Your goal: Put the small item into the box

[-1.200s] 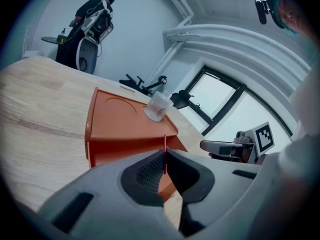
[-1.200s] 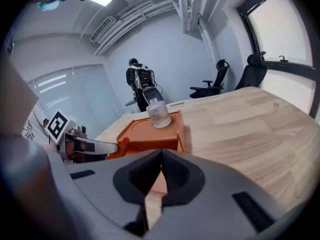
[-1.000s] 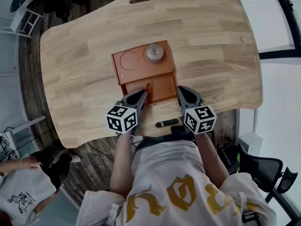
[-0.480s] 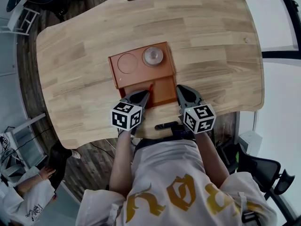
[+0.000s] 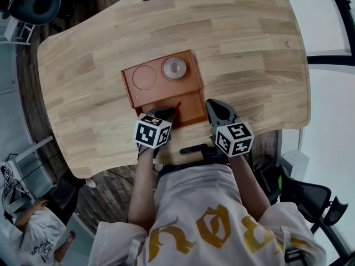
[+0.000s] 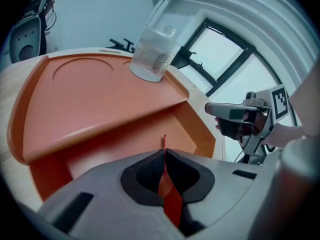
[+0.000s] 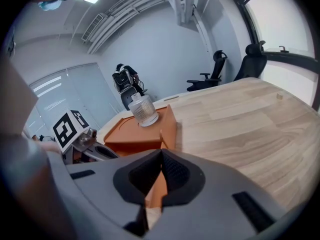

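Observation:
An orange box [image 5: 133, 90] lies on the wooden table, with an open compartment [image 5: 191, 107] at its near side. My left gripper [image 5: 169, 114] is shut on a thin red strip [image 5: 178, 105], which stands upright over that compartment's near edge. In the left gripper view the strip [image 6: 164, 143] pokes up between the closed pads of my left gripper [image 6: 164, 155], with the box [image 6: 100, 99] just beyond. My right gripper [image 5: 211, 103] is at the box's near right corner. In its own view the right gripper [image 7: 161, 151] is shut on the box's wall [image 7: 169, 131].
A clear glass jar [image 5: 174, 68] stands upside down on the box's raised deck beside a round recess [image 5: 143, 77]. The table's near edge [image 5: 183, 151] runs just under both grippers. Office chairs [image 7: 235, 66] stand beyond the far side. Another person [image 5: 33, 237] is at lower left.
My left gripper has edged slightly forward toward the box with the red strip still pinched. The right gripper has stayed at the box's corner. The head view has shifted a little.

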### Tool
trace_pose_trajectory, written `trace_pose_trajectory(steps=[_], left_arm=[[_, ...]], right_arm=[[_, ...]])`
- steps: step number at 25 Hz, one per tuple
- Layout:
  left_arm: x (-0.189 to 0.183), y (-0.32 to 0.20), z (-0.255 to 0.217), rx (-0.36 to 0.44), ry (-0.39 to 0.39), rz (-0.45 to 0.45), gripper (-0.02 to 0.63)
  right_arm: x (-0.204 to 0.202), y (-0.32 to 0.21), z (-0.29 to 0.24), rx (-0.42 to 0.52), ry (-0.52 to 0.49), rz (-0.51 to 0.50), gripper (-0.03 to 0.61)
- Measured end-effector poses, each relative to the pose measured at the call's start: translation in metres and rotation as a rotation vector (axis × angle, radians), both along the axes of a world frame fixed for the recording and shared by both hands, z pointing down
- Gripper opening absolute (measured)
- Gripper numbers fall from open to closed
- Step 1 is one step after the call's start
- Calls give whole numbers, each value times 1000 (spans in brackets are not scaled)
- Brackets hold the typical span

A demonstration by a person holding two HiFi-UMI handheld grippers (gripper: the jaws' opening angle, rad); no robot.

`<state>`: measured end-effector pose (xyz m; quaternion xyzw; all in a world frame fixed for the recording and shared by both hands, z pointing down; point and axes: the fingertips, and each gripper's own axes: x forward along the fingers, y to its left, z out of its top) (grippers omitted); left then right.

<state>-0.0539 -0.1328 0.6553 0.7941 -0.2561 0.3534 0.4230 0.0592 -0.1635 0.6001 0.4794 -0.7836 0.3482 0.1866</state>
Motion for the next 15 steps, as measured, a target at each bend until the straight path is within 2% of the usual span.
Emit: trace_pose_trajectory(steps=[6, 15], left_arm=[[4, 3, 7, -39, -15, 30, 18], [0, 0, 15, -58, -62, 10, 20]], right_arm=[[5, -1, 1, -4, -4, 8, 11], [9, -1, 1, -5, -15, 15, 11]])
